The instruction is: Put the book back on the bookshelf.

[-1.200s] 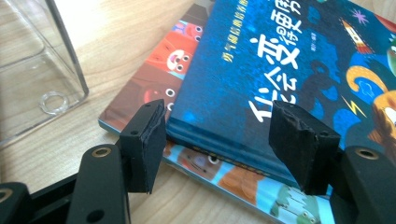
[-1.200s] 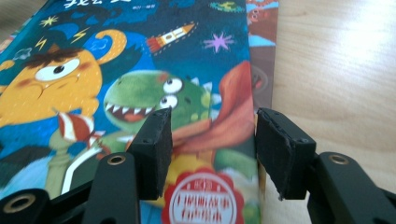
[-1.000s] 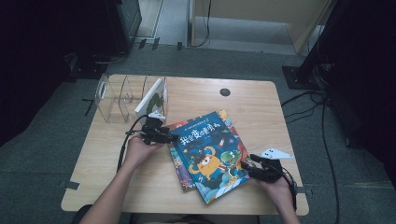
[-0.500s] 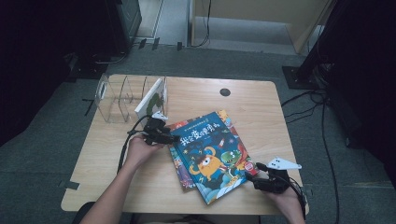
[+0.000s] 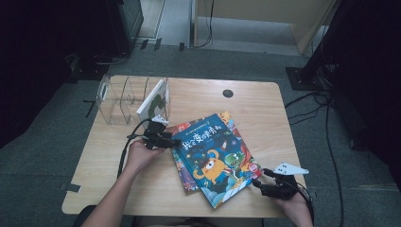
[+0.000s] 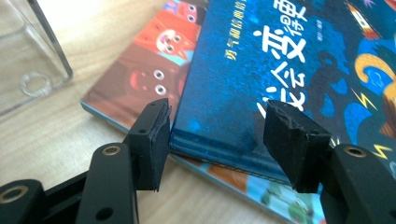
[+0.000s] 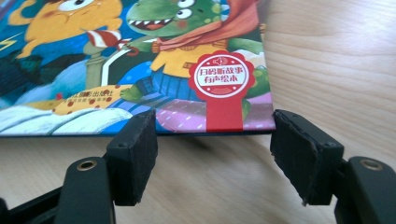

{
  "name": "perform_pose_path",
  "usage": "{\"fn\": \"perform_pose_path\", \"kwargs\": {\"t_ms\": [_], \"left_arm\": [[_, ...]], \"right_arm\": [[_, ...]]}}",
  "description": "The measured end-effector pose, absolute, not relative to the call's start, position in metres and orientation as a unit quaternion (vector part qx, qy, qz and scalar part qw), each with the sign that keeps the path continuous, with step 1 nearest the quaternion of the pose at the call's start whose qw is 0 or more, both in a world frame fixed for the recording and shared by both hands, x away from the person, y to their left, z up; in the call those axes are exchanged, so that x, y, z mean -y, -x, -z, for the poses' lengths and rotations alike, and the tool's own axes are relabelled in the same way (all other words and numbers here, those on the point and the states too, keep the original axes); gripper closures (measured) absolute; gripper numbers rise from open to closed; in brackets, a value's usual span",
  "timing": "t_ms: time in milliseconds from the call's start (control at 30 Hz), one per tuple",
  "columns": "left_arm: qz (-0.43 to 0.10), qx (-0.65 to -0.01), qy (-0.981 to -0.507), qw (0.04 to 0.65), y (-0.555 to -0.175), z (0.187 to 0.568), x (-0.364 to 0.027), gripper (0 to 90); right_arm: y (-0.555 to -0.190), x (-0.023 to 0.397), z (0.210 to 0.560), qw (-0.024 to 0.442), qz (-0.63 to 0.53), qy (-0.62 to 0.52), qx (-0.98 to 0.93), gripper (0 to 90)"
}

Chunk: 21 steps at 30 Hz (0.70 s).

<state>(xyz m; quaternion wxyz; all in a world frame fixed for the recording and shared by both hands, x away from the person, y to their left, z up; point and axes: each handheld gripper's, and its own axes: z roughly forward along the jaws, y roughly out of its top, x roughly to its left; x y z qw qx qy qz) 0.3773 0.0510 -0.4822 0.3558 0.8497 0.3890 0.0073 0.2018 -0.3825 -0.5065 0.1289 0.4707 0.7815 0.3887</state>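
Clear rack (image 5: 124, 100) blocks table's (image 5: 265, 101) left

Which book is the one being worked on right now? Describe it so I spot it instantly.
On the wooden table, right of the clear rack, two picture books lie stacked. It is the blue book on top, showing an orange monster and a green dinosaur; the red book beneath only peeks out.

Two books are stacked near the table's (image 5: 283, 109) middle, the upper book (image 5: 215, 158) laid on the lower book (image 5: 182, 165), whose left edge is left exposed. A clear rack (image 5: 125, 99) is placed at the far left corner; a third book (image 5: 152, 100) is leaned inside it. The left gripper (image 5: 166, 141) is positioned at the stack's left corner, the right gripper (image 5: 257, 182) at its near right corner.
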Motion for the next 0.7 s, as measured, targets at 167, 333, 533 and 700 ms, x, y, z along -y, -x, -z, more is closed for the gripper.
{"fn": "perform_pose_path", "kwargs": {"t_ms": [167,333,533,700], "left_arm": [[0.008,-0.387,-0.85,0.358,-0.369,0.481,-0.052,43.2],[0.013,-0.383,-0.852,0.356,-0.36,0.481,-0.048,42.4],[0.016,-0.391,-0.848,0.358,-0.356,0.48,-0.053,41.8],[0.002,-0.399,-0.843,0.362,-0.355,0.478,-0.059,37.0]], "right_arm": [[-0.207,0.389,0.506,0.14,-0.386,-0.489,-0.77,33.8],[-0.214,0.391,0.505,0.153,-0.383,-0.497,-0.764,40.3],[-0.222,0.391,0.505,0.157,-0.382,-0.5,-0.761,42.2],[-0.231,0.389,0.504,0.165,-0.381,-0.502,-0.759,44.0]]}}
